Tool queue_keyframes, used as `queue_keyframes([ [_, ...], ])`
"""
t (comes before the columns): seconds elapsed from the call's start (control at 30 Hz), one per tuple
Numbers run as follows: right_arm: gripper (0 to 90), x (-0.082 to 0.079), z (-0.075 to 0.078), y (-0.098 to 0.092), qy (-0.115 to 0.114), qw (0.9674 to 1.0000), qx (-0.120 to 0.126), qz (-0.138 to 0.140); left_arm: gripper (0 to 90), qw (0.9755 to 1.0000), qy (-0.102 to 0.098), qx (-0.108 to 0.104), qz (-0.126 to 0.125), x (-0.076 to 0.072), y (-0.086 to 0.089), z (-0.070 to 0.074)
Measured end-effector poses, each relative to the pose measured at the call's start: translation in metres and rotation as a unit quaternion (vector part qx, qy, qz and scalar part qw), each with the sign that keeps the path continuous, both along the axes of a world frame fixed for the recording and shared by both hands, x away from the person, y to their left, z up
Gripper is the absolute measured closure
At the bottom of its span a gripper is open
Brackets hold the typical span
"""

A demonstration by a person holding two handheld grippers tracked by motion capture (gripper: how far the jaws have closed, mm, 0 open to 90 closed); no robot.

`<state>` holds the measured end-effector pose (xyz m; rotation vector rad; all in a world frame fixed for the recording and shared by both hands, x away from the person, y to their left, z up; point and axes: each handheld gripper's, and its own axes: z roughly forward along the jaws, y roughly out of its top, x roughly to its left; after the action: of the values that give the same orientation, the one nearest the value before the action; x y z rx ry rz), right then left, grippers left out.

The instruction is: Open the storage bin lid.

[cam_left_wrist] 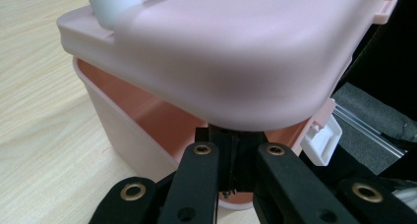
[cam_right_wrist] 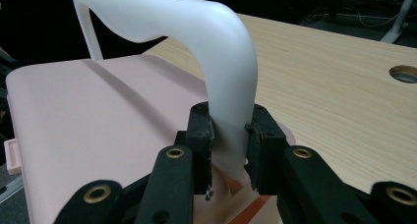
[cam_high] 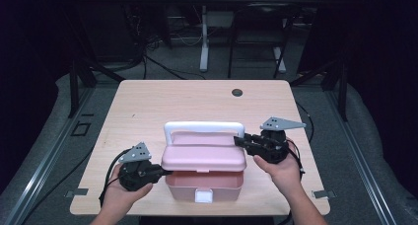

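Black left gripper (cam_high: 165, 172) had clamped the pink box's (cam_high: 204, 185) rim; right gripper (cam_high: 240, 140) pinched the white handle (cam_high: 204, 127); pulling unevenly could tip it or slam the raised lid (cam_high: 204, 157).

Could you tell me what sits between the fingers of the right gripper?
In the right gripper view, the right gripper has its fingers clamped on one leg of the pink box's white handle.

Box (cam_high: 203, 184) at table (cam_high: 148, 106) near edge; lid (cam_high: 204, 157) on box, handle (cam_high: 204, 128) behind.
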<state>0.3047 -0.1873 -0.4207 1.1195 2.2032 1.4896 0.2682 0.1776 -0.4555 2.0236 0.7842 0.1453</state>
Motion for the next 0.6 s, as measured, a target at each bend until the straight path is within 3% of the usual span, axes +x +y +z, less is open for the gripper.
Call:
queue_keyframes([
  [0.6,70.9,-0.0027,-0.0036,-0.0043,0.004,0.9999,0.013,-0.008,89.8,0.9999,-0.004,-0.009,-0.003,-0.0034,-0.0032,0.0045],
])
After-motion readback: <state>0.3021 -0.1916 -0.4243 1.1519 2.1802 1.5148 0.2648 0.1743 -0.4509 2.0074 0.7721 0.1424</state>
